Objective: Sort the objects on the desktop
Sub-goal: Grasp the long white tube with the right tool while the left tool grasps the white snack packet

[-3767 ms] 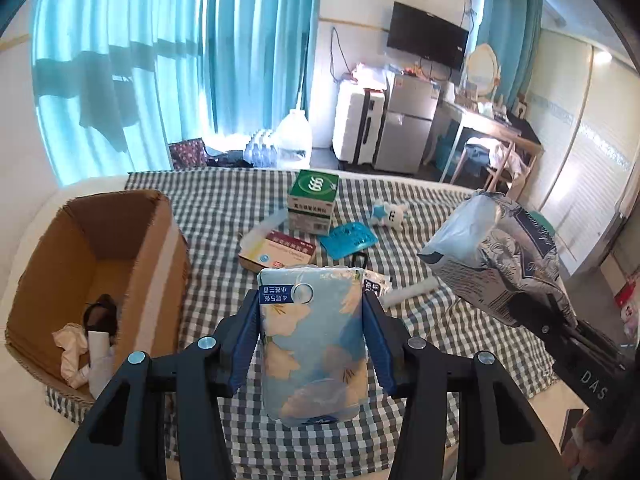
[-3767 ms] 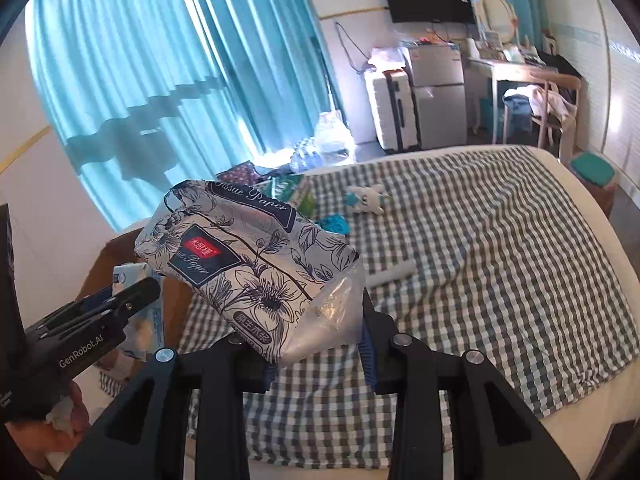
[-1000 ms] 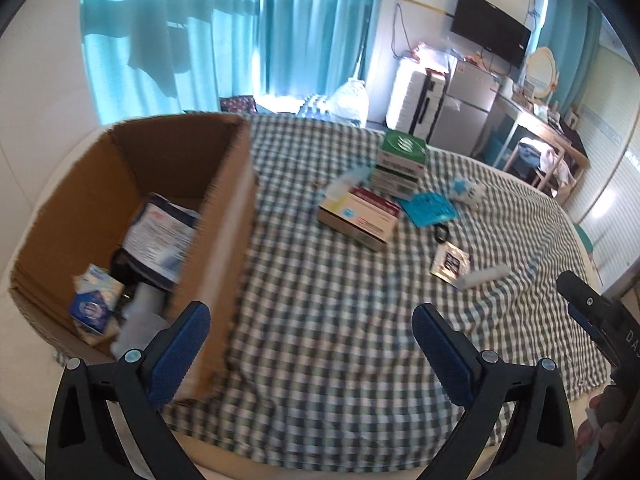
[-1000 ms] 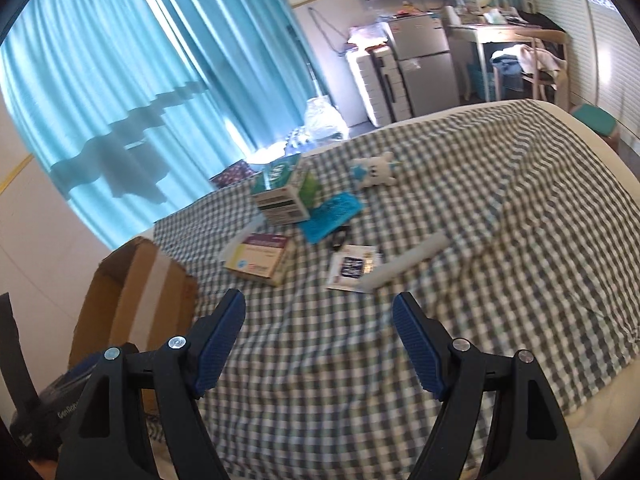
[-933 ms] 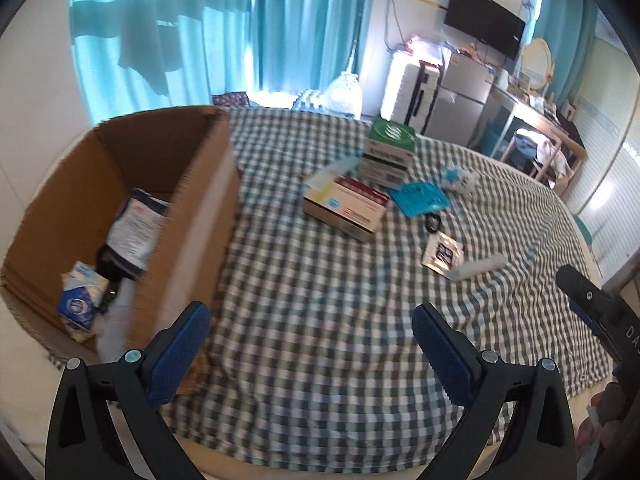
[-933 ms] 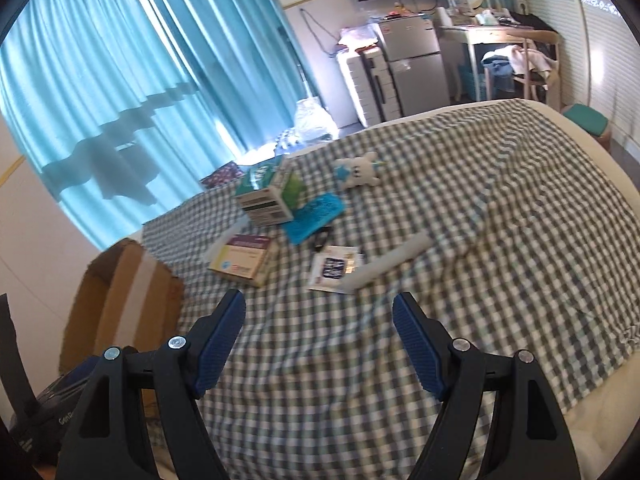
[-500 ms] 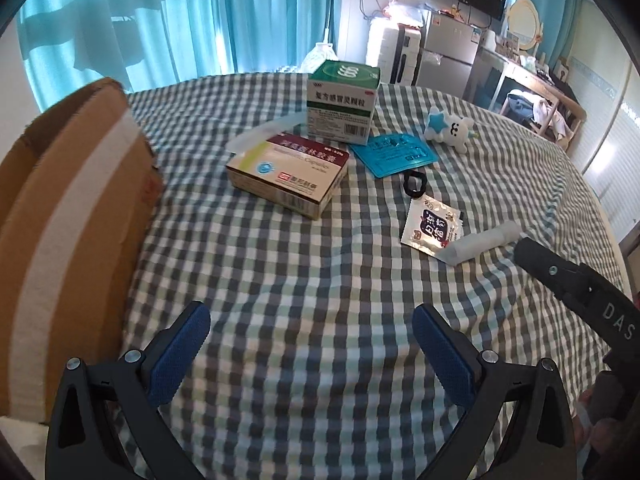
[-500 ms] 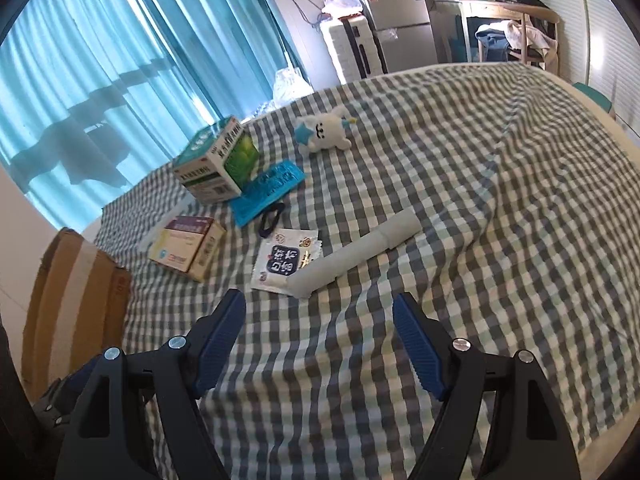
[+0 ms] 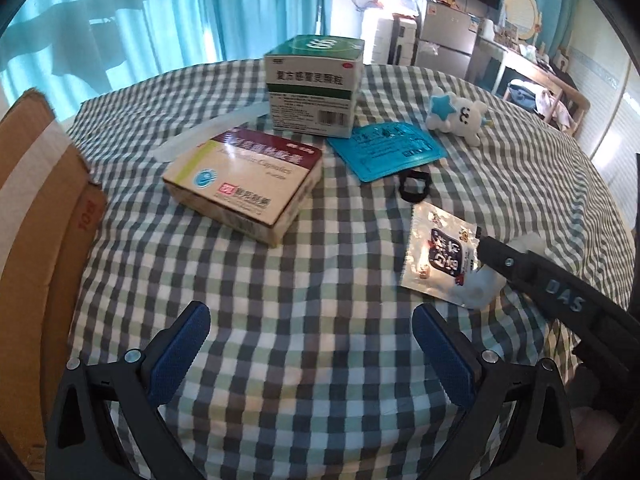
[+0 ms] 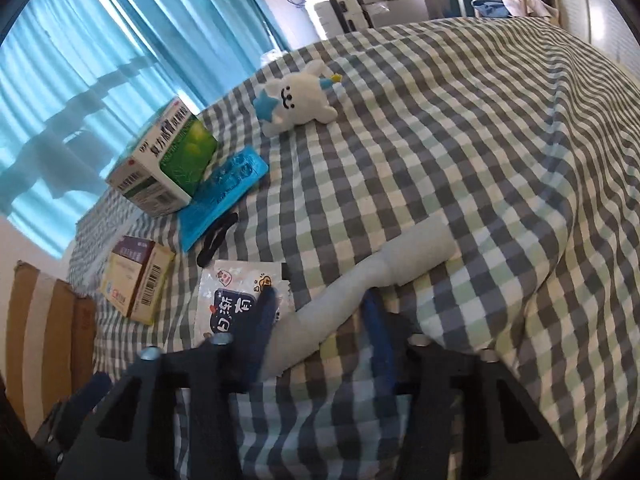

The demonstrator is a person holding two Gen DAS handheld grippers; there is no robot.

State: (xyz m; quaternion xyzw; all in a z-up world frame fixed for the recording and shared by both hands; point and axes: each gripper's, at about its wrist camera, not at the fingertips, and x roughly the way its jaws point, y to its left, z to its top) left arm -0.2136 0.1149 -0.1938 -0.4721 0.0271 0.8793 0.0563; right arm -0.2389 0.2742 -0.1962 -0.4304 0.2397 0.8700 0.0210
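Observation:
My right gripper is low over the checked cloth and its jaws are closing. A white tube lies between them, with both pads against its sides. A printed wipe sachet lies just left of the tube, partly under the left finger. My left gripper hangs open over bare cloth with nothing between its fingers. A red-and-cream medicine box lies ahead of it. Behind that stand a green-and-white box and a blue packet. The right gripper's finger shows at the right of the left wrist view.
A cardboard box stands at the left edge of the bed. A black hair tie and a white plush toy with a blue star lie on the cloth. Curtains, a fridge and a desk stand beyond the bed.
Both grippers have come down and forward, from the cardboard box to the loose objects. The right jaws have narrowed around the white tube. The left jaws stay wide.

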